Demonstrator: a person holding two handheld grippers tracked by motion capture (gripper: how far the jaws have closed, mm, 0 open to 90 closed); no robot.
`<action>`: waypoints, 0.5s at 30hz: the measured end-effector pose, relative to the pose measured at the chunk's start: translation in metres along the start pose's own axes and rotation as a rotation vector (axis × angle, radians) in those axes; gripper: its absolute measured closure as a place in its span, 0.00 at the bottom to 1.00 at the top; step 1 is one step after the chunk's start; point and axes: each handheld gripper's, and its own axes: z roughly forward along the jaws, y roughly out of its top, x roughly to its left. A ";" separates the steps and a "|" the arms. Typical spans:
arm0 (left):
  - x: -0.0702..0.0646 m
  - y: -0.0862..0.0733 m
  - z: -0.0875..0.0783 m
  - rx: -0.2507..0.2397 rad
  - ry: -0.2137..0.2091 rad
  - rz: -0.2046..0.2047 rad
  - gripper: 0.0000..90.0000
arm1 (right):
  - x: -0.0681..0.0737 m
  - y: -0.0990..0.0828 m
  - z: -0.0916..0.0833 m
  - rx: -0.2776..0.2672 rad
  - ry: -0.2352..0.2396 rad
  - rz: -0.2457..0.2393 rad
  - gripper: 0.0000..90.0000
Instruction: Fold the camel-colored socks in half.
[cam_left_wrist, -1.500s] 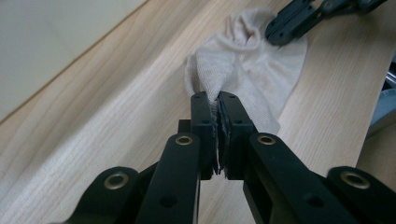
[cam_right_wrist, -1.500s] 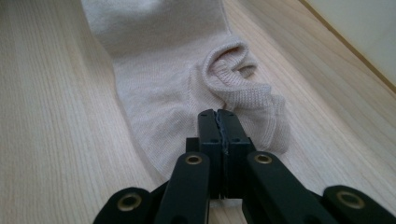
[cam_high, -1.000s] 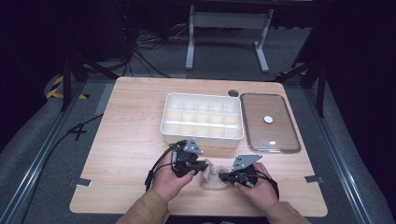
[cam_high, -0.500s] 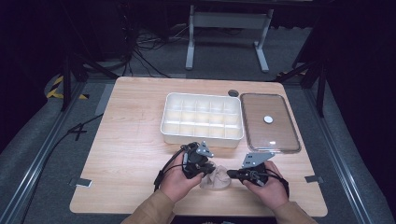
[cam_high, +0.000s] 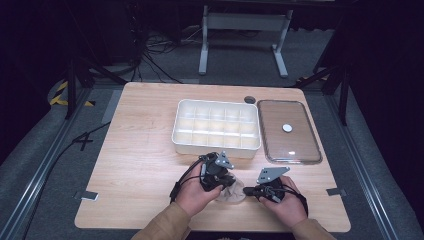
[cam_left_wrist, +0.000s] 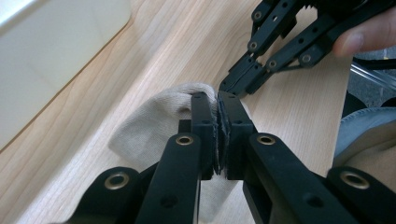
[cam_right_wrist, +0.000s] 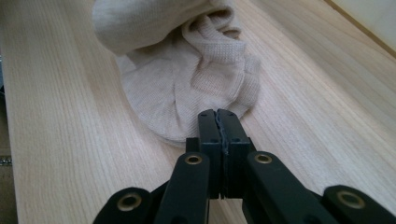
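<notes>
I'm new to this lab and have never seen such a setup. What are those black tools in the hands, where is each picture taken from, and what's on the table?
A person sits at a wooden table with a hand-held two-jaw tool in each hand: the left gripper and the right gripper. The high view looks down from above. The other two pictures come from small cameras riding on the grippers, looking along their black jaws. On the table lie a white tray divided into compartments, a clear lid beside it, and a bunched beige sock between the hands. Both pairs of jaws are closed. The left gripper's jaws are on the sock's fabric and seem to pinch it; the right gripper's tips reach the sock's edge, but whether they hold any fabric isn't clear.
</notes>
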 end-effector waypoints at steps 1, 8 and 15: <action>-0.001 0.001 0.001 -0.002 -0.002 -0.003 0.96 | 0.001 0.000 0.001 -0.003 0.000 -0.001 1.00; -0.001 0.003 0.016 0.035 -0.015 0.006 0.96 | 0.003 0.001 0.002 -0.009 0.001 -0.004 1.00; 0.000 0.000 0.027 0.051 -0.015 0.001 0.96 | 0.000 -0.001 -0.006 -0.031 0.005 0.011 1.00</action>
